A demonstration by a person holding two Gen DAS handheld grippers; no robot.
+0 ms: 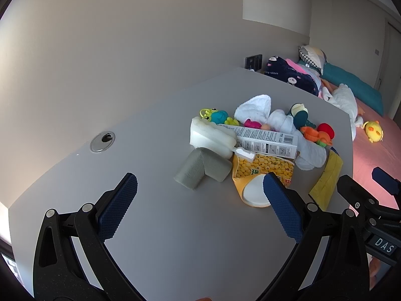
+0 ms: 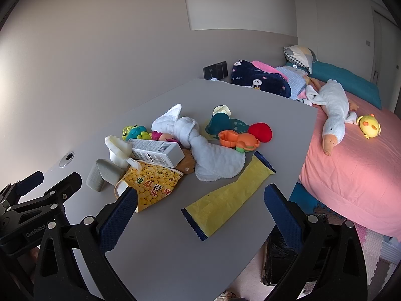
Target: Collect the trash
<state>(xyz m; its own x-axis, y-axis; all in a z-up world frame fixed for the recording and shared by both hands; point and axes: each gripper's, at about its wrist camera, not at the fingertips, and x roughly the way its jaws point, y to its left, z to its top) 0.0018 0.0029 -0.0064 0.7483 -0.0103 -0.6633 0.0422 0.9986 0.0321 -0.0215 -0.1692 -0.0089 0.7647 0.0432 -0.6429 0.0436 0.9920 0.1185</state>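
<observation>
Both grippers, left (image 1: 200, 193) and right (image 2: 200, 205), spread wide, empty. Yellow wrapper (image 2: 226, 198) looks flat, light, slippery; pinch its free near edge off table (image 2: 175, 250).

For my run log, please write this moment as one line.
phase: approach | left gripper: open, empty | right gripper: open, empty | nearest trash: yellow wrapper, crushed cup | table

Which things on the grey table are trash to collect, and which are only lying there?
Trash, by my judgement:
- flat yellow wrapper with blue edges
- crushed yellow paper cup printed with beans
- white printed cardboard box
- grey foam corner piece
- white foam block

Just lying about:
- white towel
- green frog toy
- orange plastic toy
- red ball
</observation>
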